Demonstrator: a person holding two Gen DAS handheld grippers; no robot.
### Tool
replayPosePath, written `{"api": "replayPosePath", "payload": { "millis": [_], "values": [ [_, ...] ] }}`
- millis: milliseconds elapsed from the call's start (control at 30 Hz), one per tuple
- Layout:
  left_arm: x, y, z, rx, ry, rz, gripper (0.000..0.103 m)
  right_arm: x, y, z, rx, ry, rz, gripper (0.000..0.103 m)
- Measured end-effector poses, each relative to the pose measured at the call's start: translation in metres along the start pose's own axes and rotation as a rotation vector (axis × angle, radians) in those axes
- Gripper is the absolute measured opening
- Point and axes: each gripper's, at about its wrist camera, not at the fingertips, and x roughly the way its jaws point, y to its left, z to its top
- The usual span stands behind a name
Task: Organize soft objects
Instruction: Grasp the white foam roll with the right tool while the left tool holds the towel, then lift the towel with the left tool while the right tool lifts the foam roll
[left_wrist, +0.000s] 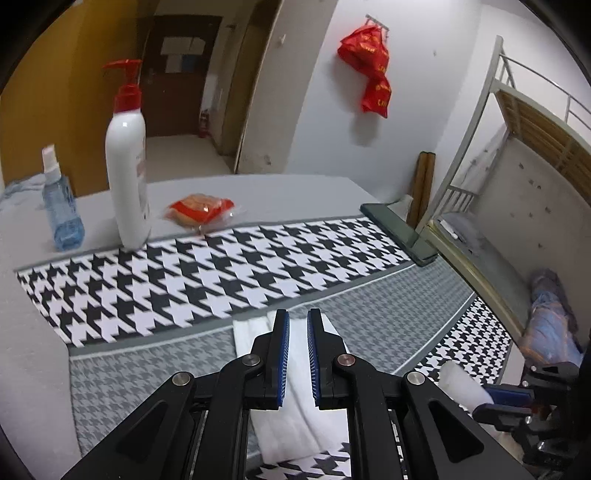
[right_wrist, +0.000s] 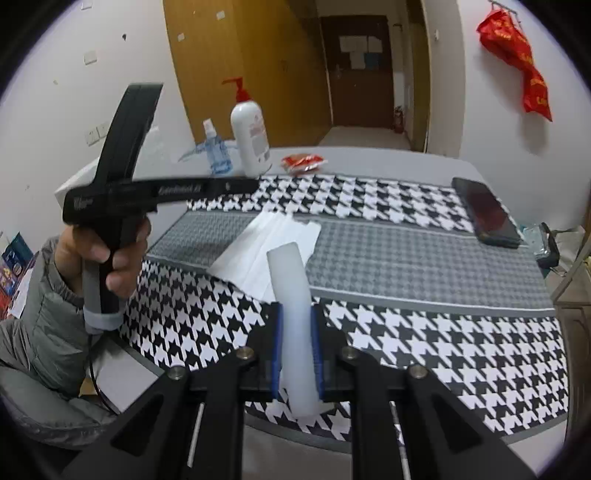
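Right claw (right_wrist: 297, 325) clamped on a white foam roll (right_wrist: 291, 295), lifted above the houndstooth mat (right_wrist: 424, 343).
Left claw (left_wrist: 298, 332) nearly closed and empty, hovering over the white folded tissue (left_wrist: 291, 413) lying on the tabletop (left_wrist: 258, 192); the roll juts forward past the right claw's pads.

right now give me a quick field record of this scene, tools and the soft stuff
left tool: shut, nothing between its pads
right tool: shut on white foam roll
white tissue sheet: lying flat on the mat
houndstooth mat: covers the table
pump bottle: upright at the mat's far edge
spray bottle: upright beside it
phone: on the mat's right end
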Motion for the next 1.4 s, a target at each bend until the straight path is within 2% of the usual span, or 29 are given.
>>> {"api": "replayPosePath", "payload": {
  "millis": [33, 100, 133, 167, 367, 700, 933, 1033, 1100, 1167, 1233, 1267, 1400],
  "values": [
    [0.004, -0.002, -0.002, 0.006, 0.019, 0.017, 0.015, -0.003, -0.001, 0.000, 0.005, -0.006, -0.004, 0.018],
    [0.013, -0.008, -0.005, 0.017, 0.066, 0.050, 0.041, -0.007, -0.002, -0.001, 0.015, -0.018, -0.011, 0.018],
    [0.016, -0.009, -0.008, 0.011, 0.075, 0.058, 0.062, -0.008, -0.003, -0.001, 0.023, -0.021, -0.009, 0.018],
    [0.017, -0.010, -0.010, 0.006, 0.075, 0.067, 0.068, -0.009, -0.003, -0.003, 0.027, -0.023, -0.009, 0.018],
    [0.036, -0.017, -0.020, 0.039, 0.143, 0.122, 0.068, -0.014, -0.011, -0.010, 0.058, -0.027, -0.026, 0.018],
    [0.055, -0.025, -0.028, 0.085, 0.197, 0.174, 0.068, -0.017, -0.017, -0.015, 0.090, -0.042, -0.033, 0.018],
    [0.067, -0.031, -0.029, 0.146, 0.178, 0.247, 0.069, -0.020, -0.018, -0.016, 0.105, -0.057, -0.020, 0.018],
    [0.071, -0.031, -0.028, 0.139, 0.184, 0.247, 0.068, -0.021, -0.019, -0.017, 0.112, -0.060, -0.018, 0.018],
    [0.070, -0.031, -0.028, 0.140, 0.180, 0.244, 0.057, -0.023, -0.019, -0.018, 0.114, -0.062, -0.021, 0.018],
    [0.068, -0.030, -0.027, 0.140, 0.171, 0.244, 0.030, -0.025, -0.019, -0.018, 0.116, -0.070, -0.021, 0.018],
    [0.066, -0.027, -0.026, 0.128, 0.161, 0.241, 0.017, -0.028, -0.018, -0.018, 0.117, -0.079, -0.021, 0.018],
    [0.064, -0.025, -0.026, 0.121, 0.157, 0.235, 0.013, -0.029, -0.017, -0.018, 0.116, -0.087, -0.022, 0.018],
    [0.045, -0.027, -0.022, 0.133, 0.079, 0.216, 0.012, -0.030, -0.017, -0.017, 0.127, -0.102, -0.029, 0.018]
  ]
}}
